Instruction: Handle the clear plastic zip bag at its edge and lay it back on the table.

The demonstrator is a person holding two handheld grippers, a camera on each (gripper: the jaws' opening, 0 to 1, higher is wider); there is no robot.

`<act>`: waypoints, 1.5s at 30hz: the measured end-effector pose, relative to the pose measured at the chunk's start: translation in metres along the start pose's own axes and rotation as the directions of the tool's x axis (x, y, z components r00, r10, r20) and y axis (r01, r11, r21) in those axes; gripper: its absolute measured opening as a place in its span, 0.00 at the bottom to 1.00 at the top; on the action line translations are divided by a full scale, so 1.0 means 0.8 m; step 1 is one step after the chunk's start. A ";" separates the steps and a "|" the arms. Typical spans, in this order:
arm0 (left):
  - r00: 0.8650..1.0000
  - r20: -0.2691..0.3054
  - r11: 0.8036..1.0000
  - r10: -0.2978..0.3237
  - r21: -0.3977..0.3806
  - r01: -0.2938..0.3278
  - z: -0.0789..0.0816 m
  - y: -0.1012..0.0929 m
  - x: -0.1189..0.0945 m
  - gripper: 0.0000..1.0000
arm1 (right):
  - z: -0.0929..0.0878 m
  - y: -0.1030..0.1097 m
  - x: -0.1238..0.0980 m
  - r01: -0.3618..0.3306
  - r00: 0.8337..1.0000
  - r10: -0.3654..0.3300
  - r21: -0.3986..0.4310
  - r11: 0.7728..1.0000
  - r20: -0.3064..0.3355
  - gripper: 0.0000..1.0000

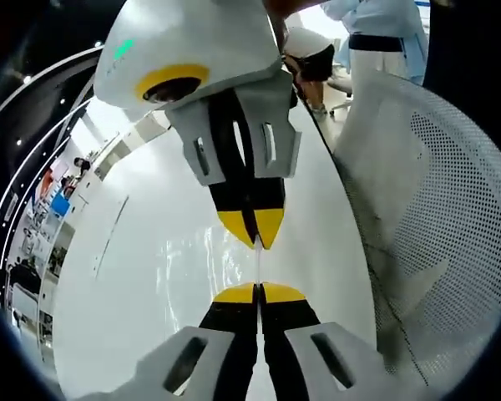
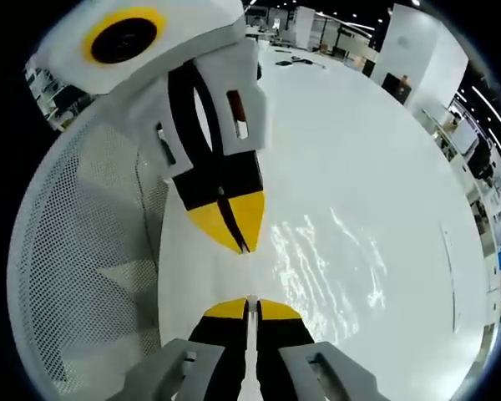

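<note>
I see one clear zip bag (image 1: 234,259), stretched taut between my two grippers above the white table (image 1: 134,284); its crinkled, glinting film spreads out to one side of the yellow fingertips (image 2: 234,219). My left gripper (image 1: 257,288) is clenched on the bag's thin edge, which runs straight up from between its tips to the right gripper opposite. In the right gripper view, my right gripper (image 2: 250,302) is likewise pinched onto that same edge, facing the left one. I can read no writing or brand on the bag. One white mesh chair (image 1: 434,217) stands just beside the table.
</note>
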State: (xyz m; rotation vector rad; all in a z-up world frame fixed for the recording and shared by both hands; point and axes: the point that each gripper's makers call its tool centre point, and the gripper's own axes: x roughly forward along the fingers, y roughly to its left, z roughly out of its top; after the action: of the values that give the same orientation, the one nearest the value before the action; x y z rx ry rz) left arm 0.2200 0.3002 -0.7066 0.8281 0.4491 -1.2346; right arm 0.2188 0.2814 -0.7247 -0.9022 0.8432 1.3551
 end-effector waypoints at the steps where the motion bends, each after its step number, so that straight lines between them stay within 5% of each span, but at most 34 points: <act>1: 1.000 0.001 1.000 0.004 0.004 -0.004 0.000 0.000 0.000 0.00 | 0.001 0.001 -0.001 0.001 1.000 -0.001 0.003 1.000 0.001 0.00; 36: 1.000 0.018 0.999 -0.012 0.052 0.012 0.018 -0.008 0.011 0.00 | 0.019 0.009 -0.001 -0.007 0.999 0.006 0.027 1.000 0.040 0.00; 45: 1.000 0.011 1.000 -0.011 0.010 0.010 0.015 -0.006 0.012 0.00 | 0.015 0.008 -0.001 -0.008 1.000 0.007 0.026 1.000 0.026 0.00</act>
State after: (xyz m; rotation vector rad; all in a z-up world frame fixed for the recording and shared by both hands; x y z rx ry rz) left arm 0.2164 0.2848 -0.7072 0.8277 0.4387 -1.2516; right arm 0.2121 0.2916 -0.7189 -0.8606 0.8432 1.3565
